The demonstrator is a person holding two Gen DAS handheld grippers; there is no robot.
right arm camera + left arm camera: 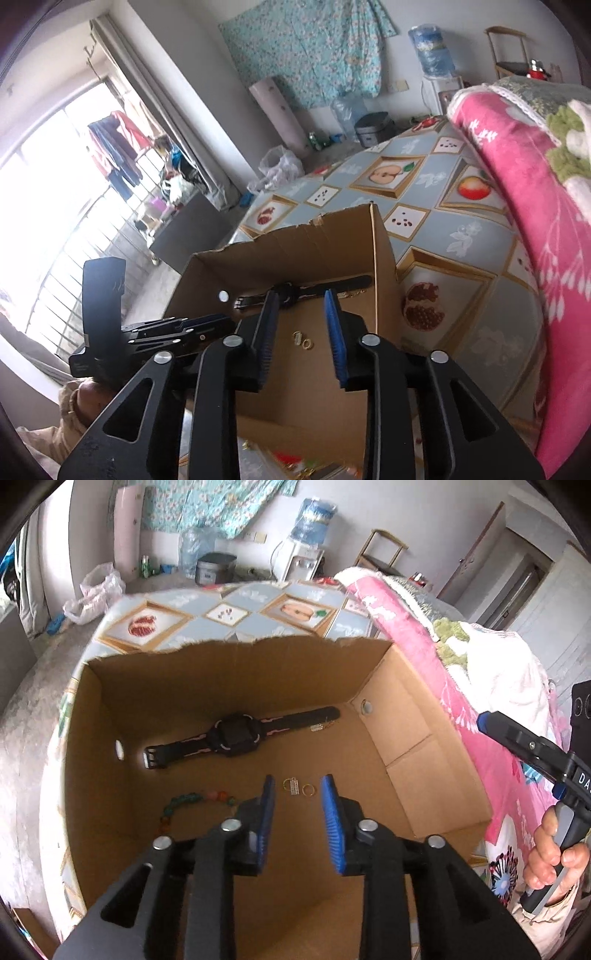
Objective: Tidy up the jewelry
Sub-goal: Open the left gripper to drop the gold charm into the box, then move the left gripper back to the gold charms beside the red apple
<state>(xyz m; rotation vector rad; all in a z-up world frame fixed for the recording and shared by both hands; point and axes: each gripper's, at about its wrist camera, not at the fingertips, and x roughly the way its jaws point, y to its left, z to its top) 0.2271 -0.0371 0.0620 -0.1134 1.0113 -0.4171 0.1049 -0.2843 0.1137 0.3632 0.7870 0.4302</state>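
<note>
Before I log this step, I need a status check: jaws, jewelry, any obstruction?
Left gripper open, empty, inside the cardboard box. Right gripper open, empty, above box. Watch, bead bracelet, gold rings on box floor. Nothing blocking.

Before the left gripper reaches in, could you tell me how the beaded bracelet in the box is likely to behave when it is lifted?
The beaded bracelet lies in a loose curve on the cardboard box floor, so it will probably sag and swing rather than hold shape. Its beads look round and smooth, so they may slip between the left gripper pads. It seems light.
</note>
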